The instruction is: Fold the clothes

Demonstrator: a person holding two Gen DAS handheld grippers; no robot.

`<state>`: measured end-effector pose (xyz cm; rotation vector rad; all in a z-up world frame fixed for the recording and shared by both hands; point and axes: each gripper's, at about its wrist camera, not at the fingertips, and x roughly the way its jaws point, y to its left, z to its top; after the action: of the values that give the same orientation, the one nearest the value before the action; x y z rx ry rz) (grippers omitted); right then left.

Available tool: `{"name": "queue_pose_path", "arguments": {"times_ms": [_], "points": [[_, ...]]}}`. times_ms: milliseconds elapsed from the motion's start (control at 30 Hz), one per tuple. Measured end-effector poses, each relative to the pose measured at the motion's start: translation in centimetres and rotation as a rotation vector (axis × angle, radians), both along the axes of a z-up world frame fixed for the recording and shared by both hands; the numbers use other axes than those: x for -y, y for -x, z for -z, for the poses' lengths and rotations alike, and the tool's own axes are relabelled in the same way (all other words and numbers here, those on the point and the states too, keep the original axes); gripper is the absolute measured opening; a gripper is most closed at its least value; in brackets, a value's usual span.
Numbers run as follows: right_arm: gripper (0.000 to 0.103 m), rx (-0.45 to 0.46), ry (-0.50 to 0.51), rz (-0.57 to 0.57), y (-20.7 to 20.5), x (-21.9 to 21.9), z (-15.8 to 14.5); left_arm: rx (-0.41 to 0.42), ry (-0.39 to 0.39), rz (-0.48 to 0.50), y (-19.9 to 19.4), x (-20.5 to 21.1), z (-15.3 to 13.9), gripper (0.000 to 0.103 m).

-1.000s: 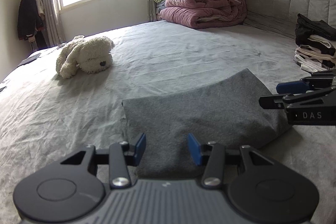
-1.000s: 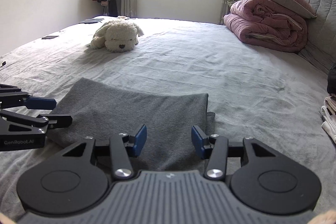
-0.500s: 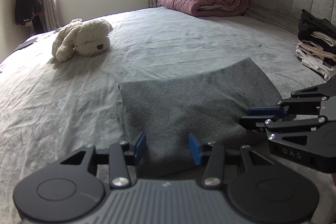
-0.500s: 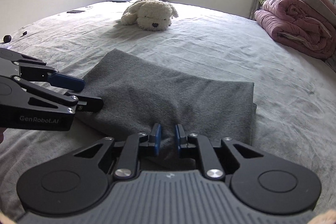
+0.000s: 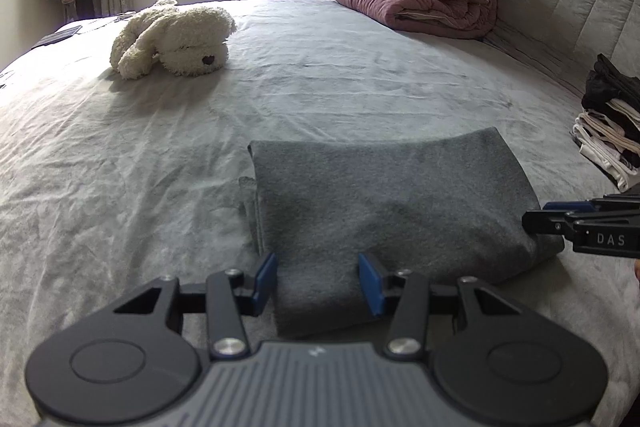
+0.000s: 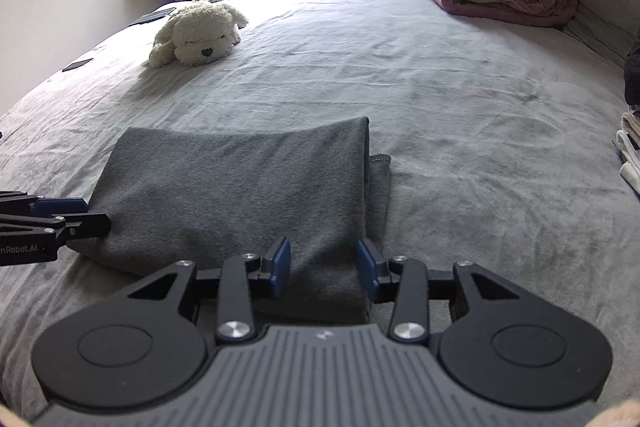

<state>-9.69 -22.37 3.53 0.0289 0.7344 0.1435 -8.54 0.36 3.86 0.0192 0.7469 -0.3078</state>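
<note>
The folded grey cloth (image 5: 384, 203) lies flat on the bed (image 5: 360, 75), near the front edge. The left gripper (image 5: 318, 281) is at its near left corner with jaws open. The right gripper (image 6: 323, 269) is at its near right corner; its jaws have just been opening, with the cloth edge between them, not pressed.

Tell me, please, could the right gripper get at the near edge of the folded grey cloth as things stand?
Probably yes: the right gripper has its jaws open over the near edge of the folded grey cloth, nothing lying between; the left gripper is beside it.
</note>
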Motion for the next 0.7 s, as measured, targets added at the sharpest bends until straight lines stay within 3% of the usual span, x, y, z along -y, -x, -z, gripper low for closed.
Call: {"name": "queue_pose_path", "arguments": {"times_ms": [200, 300, 467, 700], "points": [[0.048, -0.064, -0.018, 0.015, 0.2, 1.4, 0.3, -0.071, 0.067, -0.043, -0.9, -1.4, 0.3, 0.048], [0.049, -0.112, -0.087, 0.038, -0.2, 2.3, 0.5, -0.075, 0.067, -0.048, -0.8, -1.5, 0.3, 0.048], [0.051, -0.241, -0.372, 0.08, -1.1, 5.1, 1.5, -0.127, 0.129, -0.048, -1.0, -2.2, 0.3, 0.049], [0.051, -0.316, -0.523, 0.116, -0.9, 6.4, 1.8, -0.289, 0.298, -0.082, -1.8, -4.1, 1.3, 0.05]]}}
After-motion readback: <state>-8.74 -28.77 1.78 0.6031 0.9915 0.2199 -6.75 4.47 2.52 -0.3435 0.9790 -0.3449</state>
